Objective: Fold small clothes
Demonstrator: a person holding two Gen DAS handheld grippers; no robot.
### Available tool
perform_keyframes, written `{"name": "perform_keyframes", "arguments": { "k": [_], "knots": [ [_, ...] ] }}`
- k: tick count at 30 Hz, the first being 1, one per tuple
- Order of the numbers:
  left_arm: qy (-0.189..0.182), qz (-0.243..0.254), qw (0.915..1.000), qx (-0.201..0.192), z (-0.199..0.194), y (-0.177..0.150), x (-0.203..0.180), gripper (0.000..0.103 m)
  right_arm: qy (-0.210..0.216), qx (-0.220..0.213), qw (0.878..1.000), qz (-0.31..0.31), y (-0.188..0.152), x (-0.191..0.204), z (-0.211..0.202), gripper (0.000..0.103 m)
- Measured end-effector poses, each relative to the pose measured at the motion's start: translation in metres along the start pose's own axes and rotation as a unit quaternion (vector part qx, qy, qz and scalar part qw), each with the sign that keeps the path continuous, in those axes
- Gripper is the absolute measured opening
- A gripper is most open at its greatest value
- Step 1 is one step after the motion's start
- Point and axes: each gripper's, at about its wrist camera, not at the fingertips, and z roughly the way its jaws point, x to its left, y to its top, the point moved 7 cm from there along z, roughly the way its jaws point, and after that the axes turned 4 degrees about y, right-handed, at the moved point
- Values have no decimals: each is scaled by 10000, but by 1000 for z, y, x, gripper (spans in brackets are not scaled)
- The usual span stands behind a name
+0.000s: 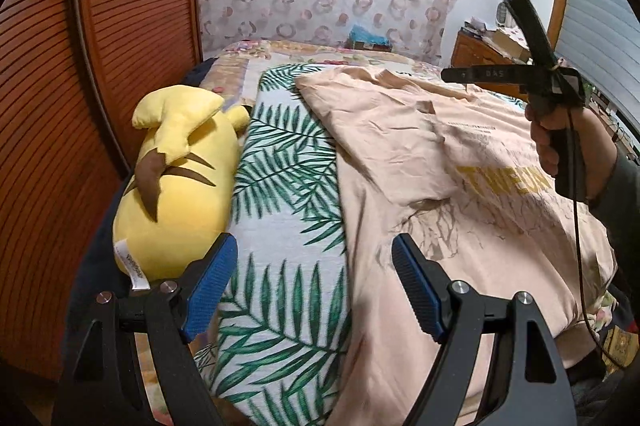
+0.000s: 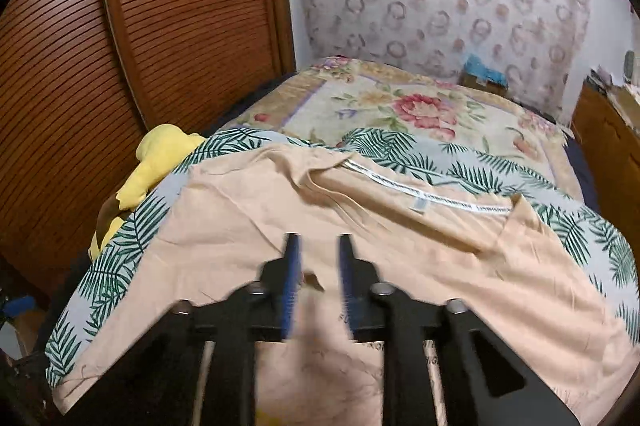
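**A:** Where is the shirt (image 1: pixel 460 194) right now?

**B:** Spread on the leaf-print sheet (image 1: pixel 280 226), print side up, with one sleeve folded over its chest. The yellow plush toy (image 1: pixel 180 186) lies well off the shirt's left edge, on the far side of a strip of bare sheet.

**A:** And the claws?

**B:** The left gripper (image 1: pixel 312 286) is spread wide over the shirt's left edge and holds nothing. The right gripper (image 2: pixel 318 282) hangs above the shirt's middle with its jaws a narrow gap apart; I see no cloth between the pads. A hand (image 1: pixel 560 142) carries it from the shirt's right side.

**A:** So how should the next fold go?

**B:** My judgement: take the shirt's left edge at two points, one near the shoulder and one near the hem, so the side swings over as one flat panel. Pinch only the shirt, not the sheet beneath it. Lay the edge along the shirt's middle line, then smooth the wrinkles near the collar (image 2: pixel 420 198) before releasing.
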Motion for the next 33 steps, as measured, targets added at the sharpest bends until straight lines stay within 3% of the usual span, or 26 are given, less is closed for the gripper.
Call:
{"name": "perform_keyframes", "arguments": {
  "k": [9, 21, 33],
  "knots": [
    [-208, 282, 9994, 77, 19, 13, -42, 80, 130, -108, 9994, -293, -35, -13, -51, 60],
    [-572, 799, 9949, 217, 51, 31, -124, 80, -136, -116, 9992, -356, -75, -37, -123, 61],
    [-775, 1345, 9870, 412, 79, 42, -204, 80, -502, 5, 9982, 328, -126, -80, -172, 61]
  ]
}}
